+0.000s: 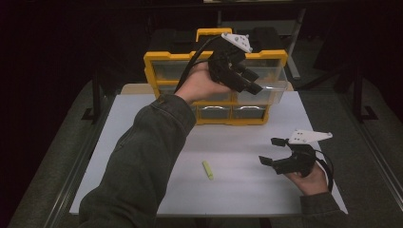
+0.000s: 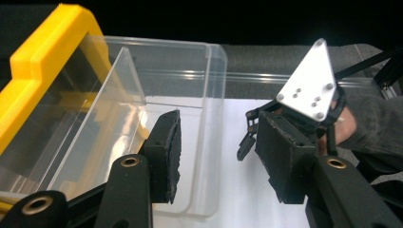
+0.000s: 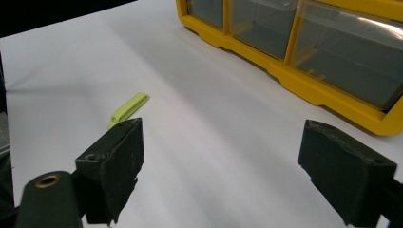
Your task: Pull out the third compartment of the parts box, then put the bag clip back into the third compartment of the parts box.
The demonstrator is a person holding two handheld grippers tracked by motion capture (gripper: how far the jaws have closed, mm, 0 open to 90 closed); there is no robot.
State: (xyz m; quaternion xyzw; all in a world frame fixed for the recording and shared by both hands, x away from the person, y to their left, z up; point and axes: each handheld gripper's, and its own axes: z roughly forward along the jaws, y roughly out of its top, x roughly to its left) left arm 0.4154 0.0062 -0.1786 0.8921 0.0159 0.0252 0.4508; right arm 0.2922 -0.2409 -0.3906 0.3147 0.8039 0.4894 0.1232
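A: What is your left gripper (image 2: 218,156) doing?
B: Its jaws stand apart at the clear drawer (image 2: 180,95), which is pulled out of the yellow organizer (image 1: 216,88). One pad sits inside the drawer's front wall, the other outside; neither presses it.

A: And your right gripper (image 3: 221,171)?
B: Spread wide, holding nothing, above the white table (image 1: 247,161) near the green clip (image 3: 127,110).

A: Any writing?
B: You'll find no readable label.

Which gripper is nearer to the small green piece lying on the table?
The right one. The right gripper hovers low beside the green piece, jaws open toward it. The left gripper is raised at the pulled-out clear drawer of the yellow organizer, farther back.
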